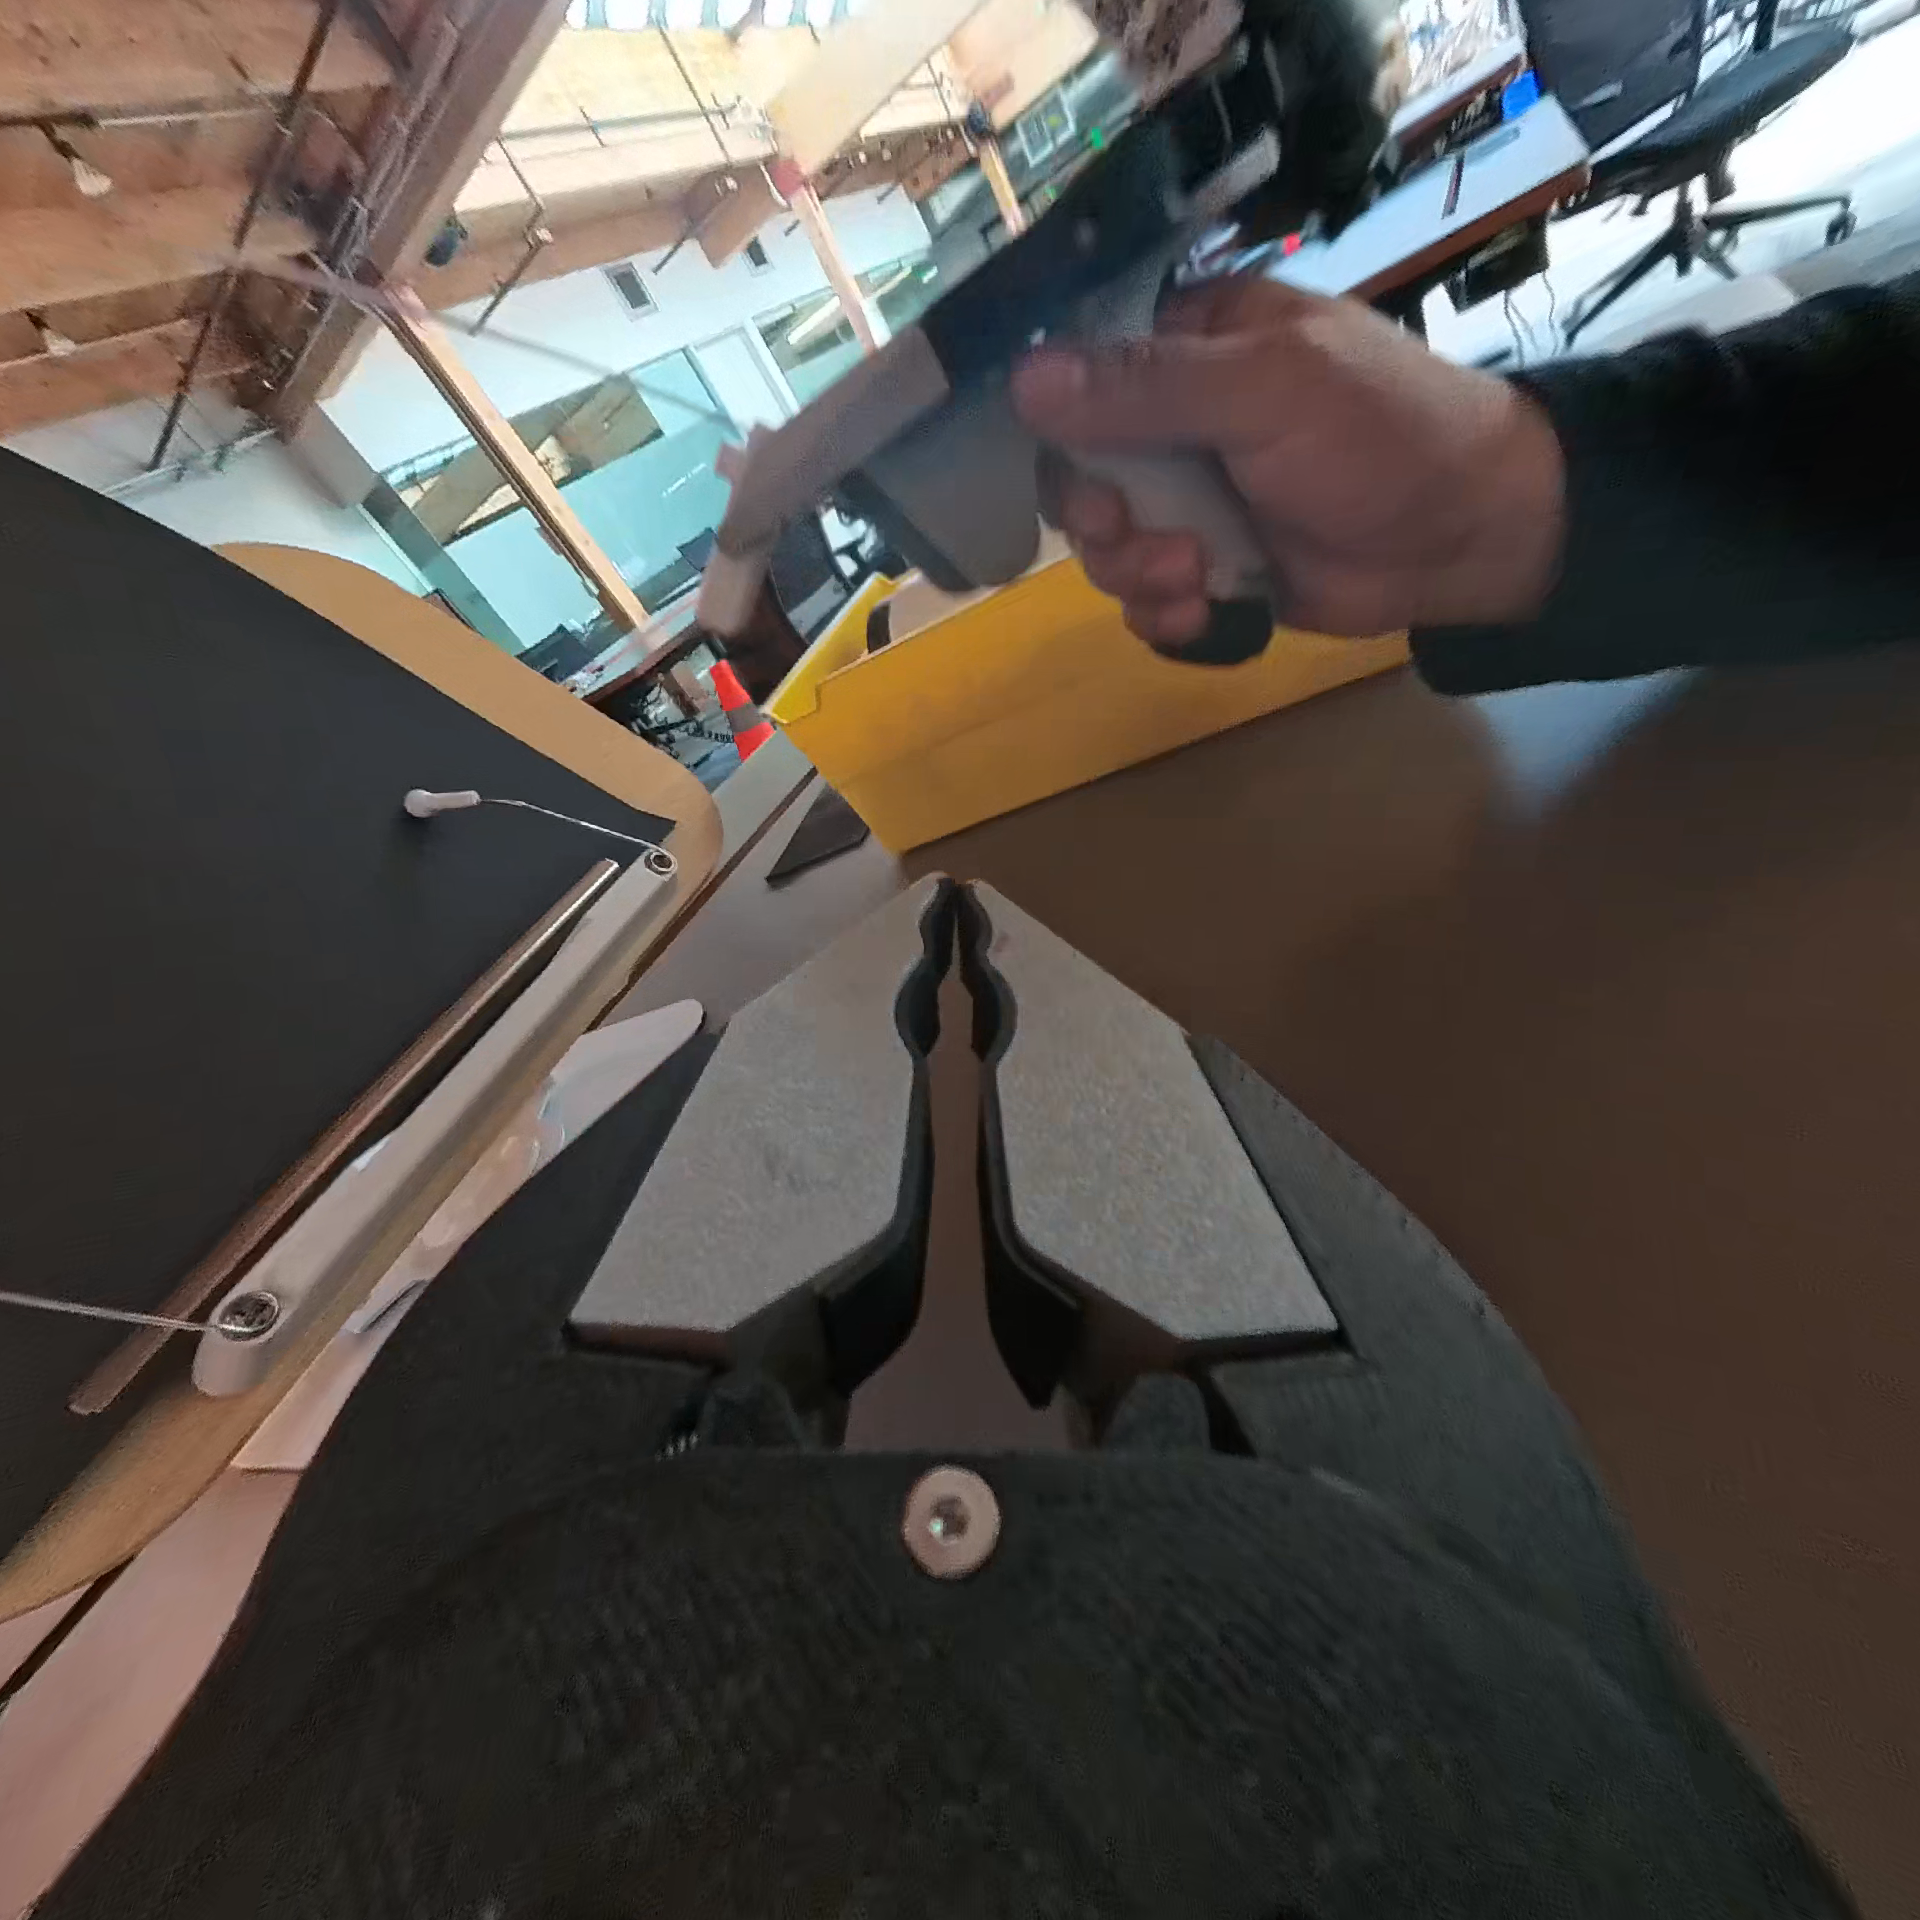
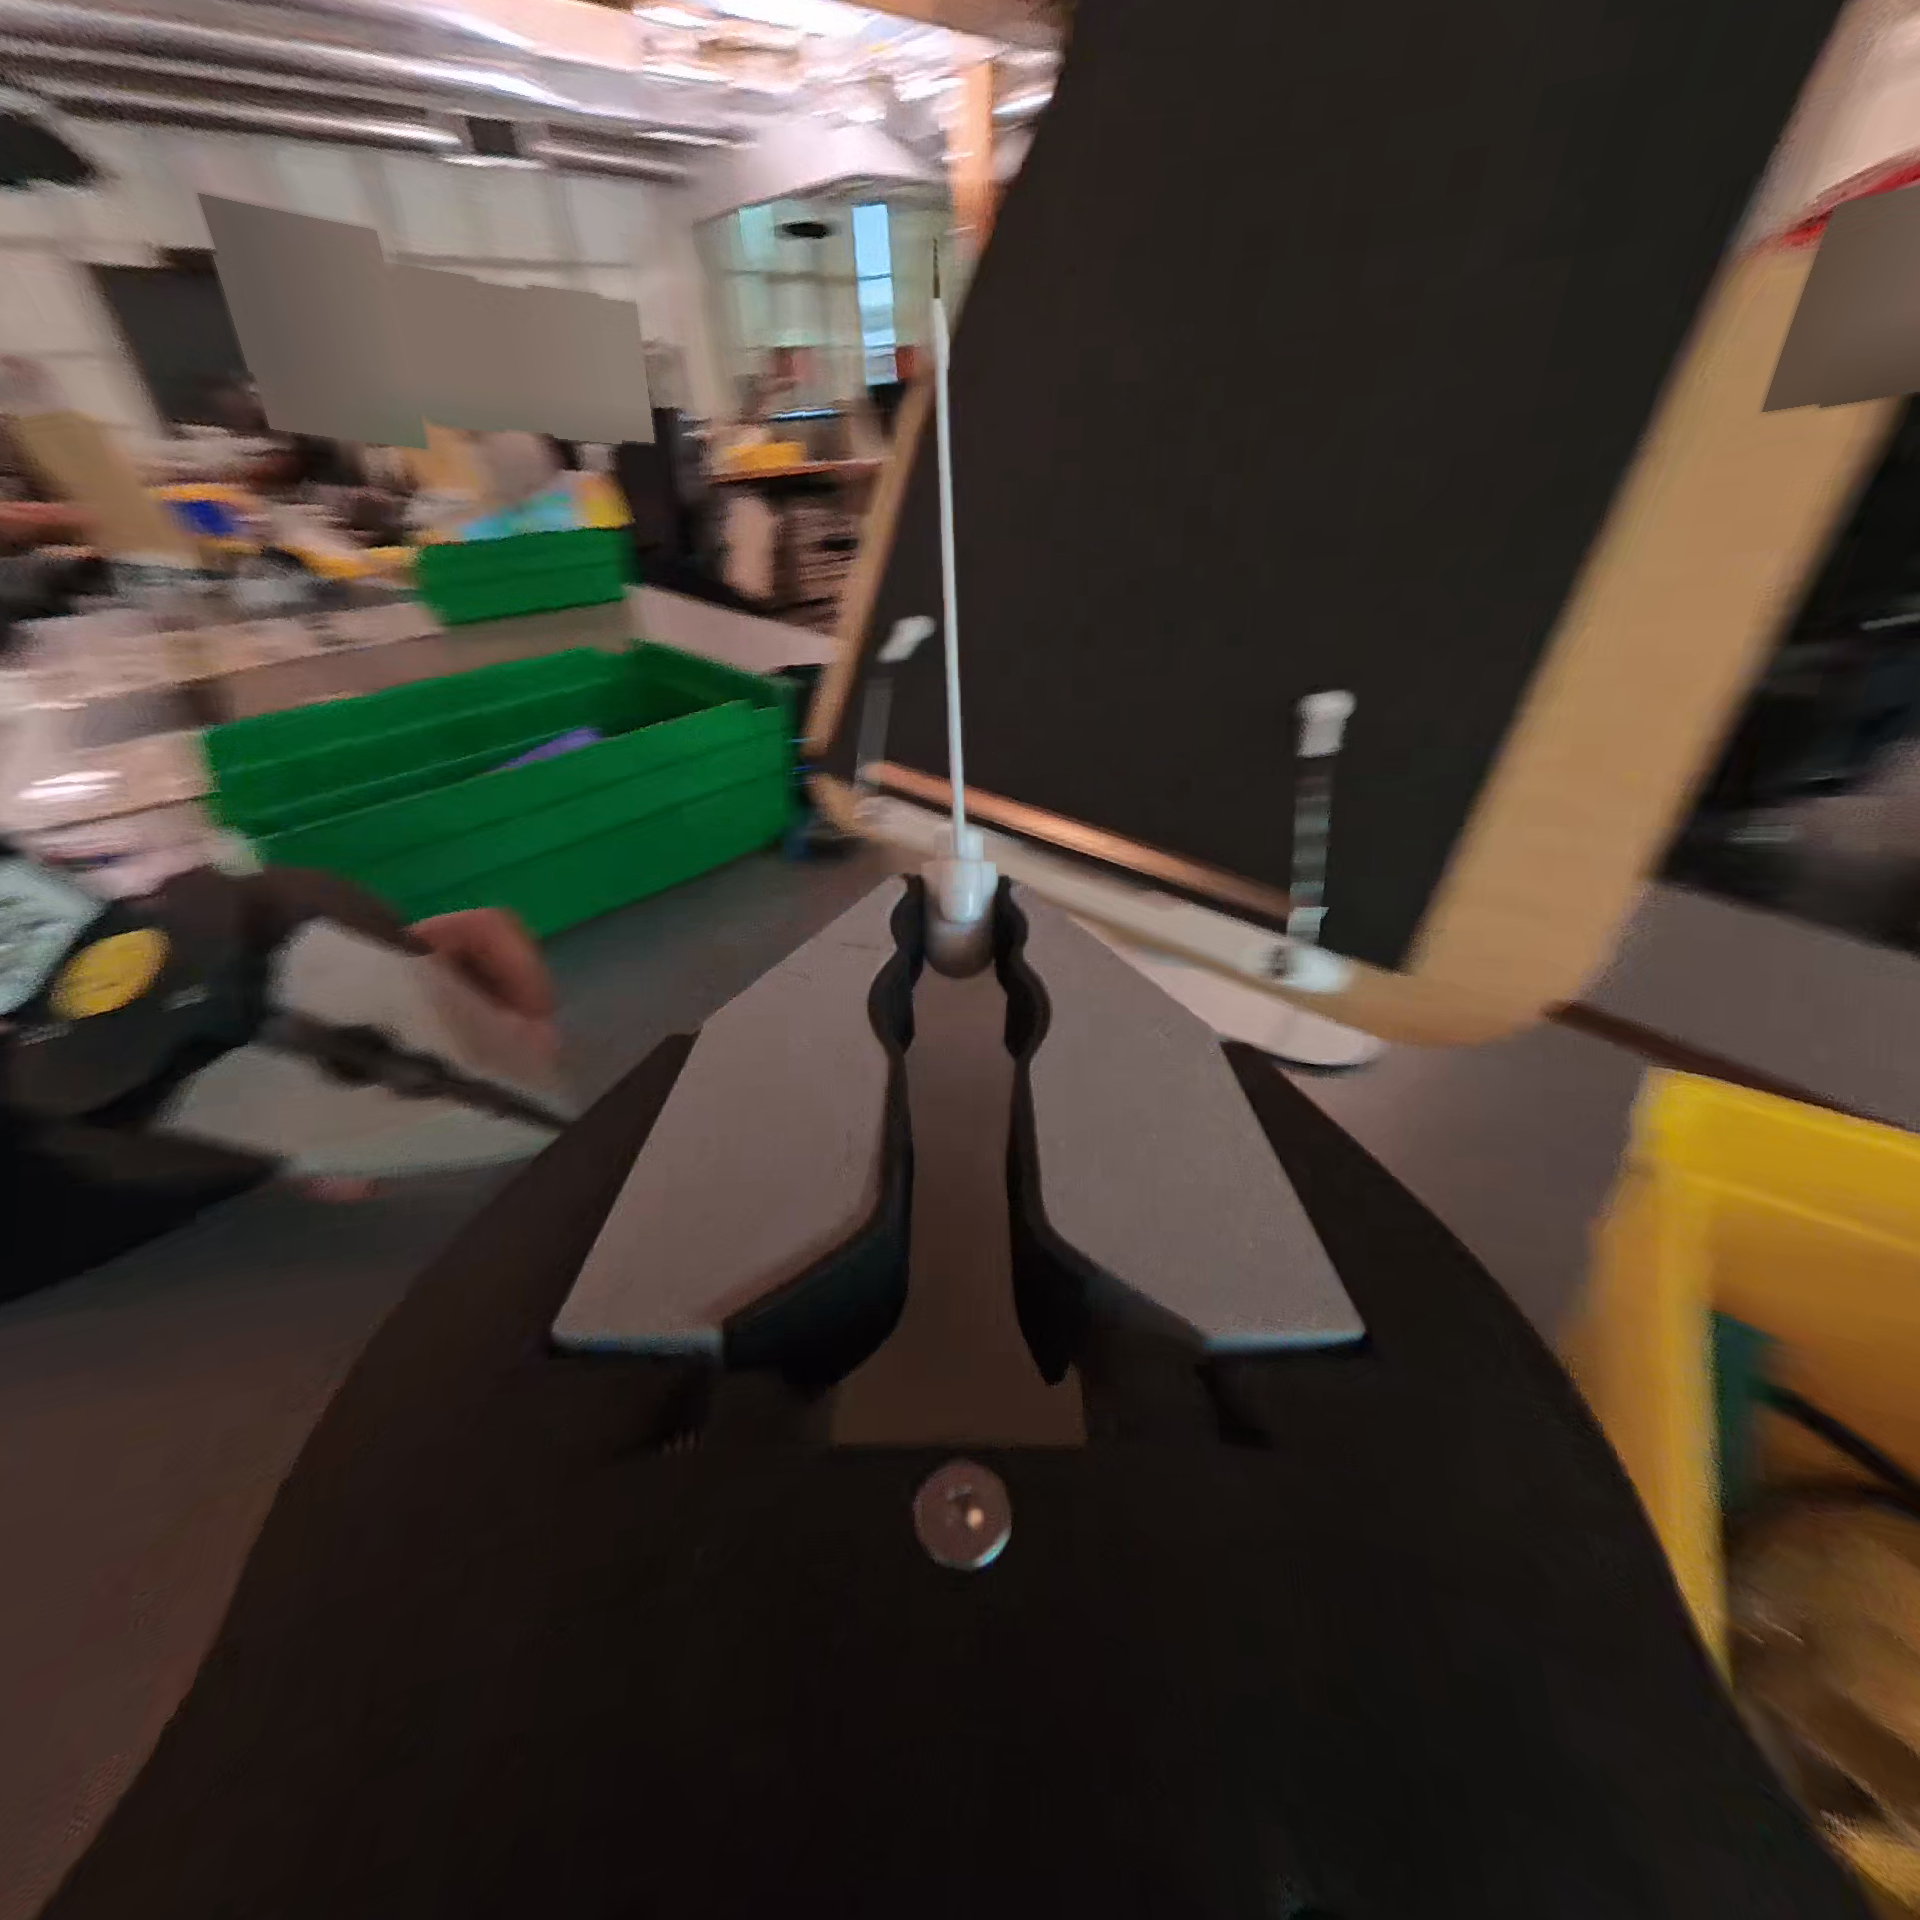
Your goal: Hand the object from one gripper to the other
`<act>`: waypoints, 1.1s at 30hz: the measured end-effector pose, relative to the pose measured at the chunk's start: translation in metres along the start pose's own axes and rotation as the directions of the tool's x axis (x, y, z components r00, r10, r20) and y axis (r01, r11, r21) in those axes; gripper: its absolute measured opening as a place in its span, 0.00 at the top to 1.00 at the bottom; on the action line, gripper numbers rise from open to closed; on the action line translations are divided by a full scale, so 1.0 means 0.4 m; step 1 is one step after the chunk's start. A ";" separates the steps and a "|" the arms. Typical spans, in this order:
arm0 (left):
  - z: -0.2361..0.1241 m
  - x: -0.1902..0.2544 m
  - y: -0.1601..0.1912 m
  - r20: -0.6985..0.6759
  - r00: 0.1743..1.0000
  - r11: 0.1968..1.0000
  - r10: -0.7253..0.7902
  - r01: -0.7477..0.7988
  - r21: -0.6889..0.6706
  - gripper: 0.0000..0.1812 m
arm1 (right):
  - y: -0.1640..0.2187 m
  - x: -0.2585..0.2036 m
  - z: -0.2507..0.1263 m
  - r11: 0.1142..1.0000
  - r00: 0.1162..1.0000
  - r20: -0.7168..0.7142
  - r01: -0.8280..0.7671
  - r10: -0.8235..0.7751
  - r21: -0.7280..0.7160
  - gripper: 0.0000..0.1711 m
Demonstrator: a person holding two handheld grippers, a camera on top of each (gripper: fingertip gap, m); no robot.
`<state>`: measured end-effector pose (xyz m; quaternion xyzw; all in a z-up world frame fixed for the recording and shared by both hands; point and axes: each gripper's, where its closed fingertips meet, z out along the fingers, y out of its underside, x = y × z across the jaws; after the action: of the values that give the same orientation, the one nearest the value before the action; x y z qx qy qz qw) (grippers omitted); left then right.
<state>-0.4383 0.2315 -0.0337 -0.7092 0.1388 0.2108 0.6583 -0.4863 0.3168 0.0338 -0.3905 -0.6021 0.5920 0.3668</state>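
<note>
Blurred workshop; object's tip indistinct.

Brown bench carries a yellow bin — beside it, a black board with tan rim. Orange cone beyond. Two green bins — one farther back — and office chairs in background.

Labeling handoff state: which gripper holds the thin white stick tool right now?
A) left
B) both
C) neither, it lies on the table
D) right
D: in the right wrist view the right gripper has its jaws clamped on the thin white stick tool's base; the left gripper is shut and empty.
</note>
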 end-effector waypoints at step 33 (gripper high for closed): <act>0.018 -0.009 0.071 0.021 0.999 0.991 -0.034 0.036 -0.127 1.00 | -0.067 0.082 -0.069 0.946 0.851 -0.414 0.299 -0.324 -0.125 0.77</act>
<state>-0.4556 0.2356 -0.0572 -0.7500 0.1066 0.2142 0.6166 -0.4763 0.3582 0.0606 -0.4183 -0.5781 0.4073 0.5700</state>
